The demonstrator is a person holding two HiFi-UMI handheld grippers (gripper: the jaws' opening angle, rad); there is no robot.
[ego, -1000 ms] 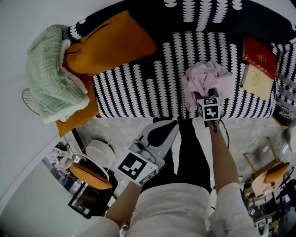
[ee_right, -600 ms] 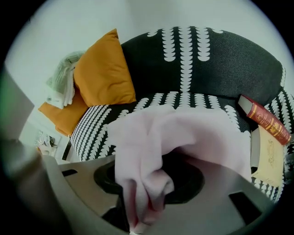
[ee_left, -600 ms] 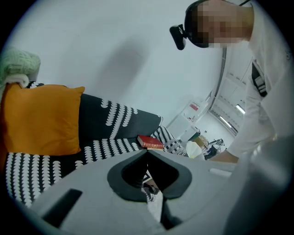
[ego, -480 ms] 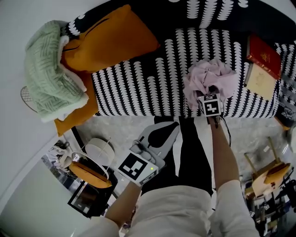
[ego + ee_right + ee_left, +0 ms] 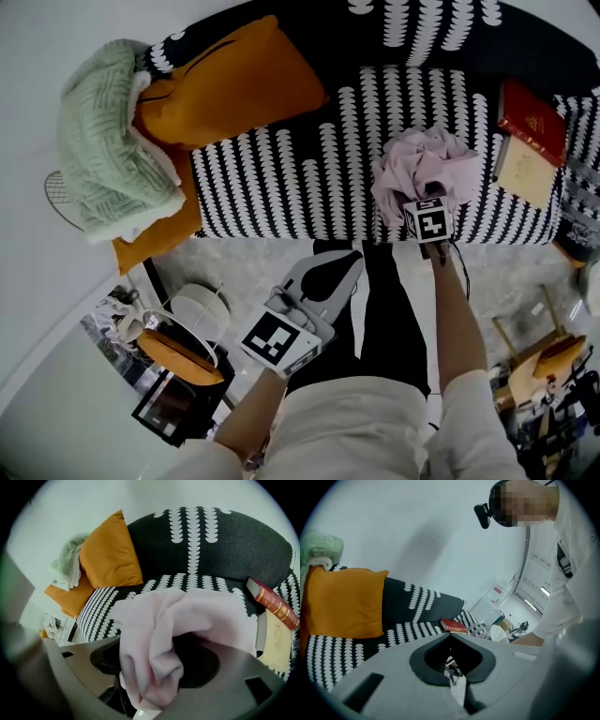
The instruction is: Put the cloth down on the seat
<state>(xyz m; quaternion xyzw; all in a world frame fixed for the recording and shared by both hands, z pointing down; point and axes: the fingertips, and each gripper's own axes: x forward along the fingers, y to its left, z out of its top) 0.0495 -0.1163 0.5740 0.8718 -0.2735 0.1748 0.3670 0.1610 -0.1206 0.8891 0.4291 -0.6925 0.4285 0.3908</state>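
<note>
While the right gripper (image 5: pixel 428 194) points steeply down at the sofa seat (image 5: pixel 281 178), its jaws have just been opening and now stand wide. The pale pink cloth (image 5: pixel 422 164) lies bunched between them, draped over the gap, with no pad seen pressing on it. The crumpled cloth rests on the black-and-white patterned seat, right of centre, near the front edge.

The left gripper (image 5: pixel 353 259) hangs off the sofa, over the person's lap. Its jaws are together at the tips with nothing between them.

A red book (image 5: pixel 530 117) sits at the seat's right end on top of a beige book (image 5: pixel 525 169), well apart from the cloth. An orange cushion (image 5: pixel 234 84) leans at the left end, with a green knitted blanket (image 5: pixel 98 141) heaped beside it.
</note>
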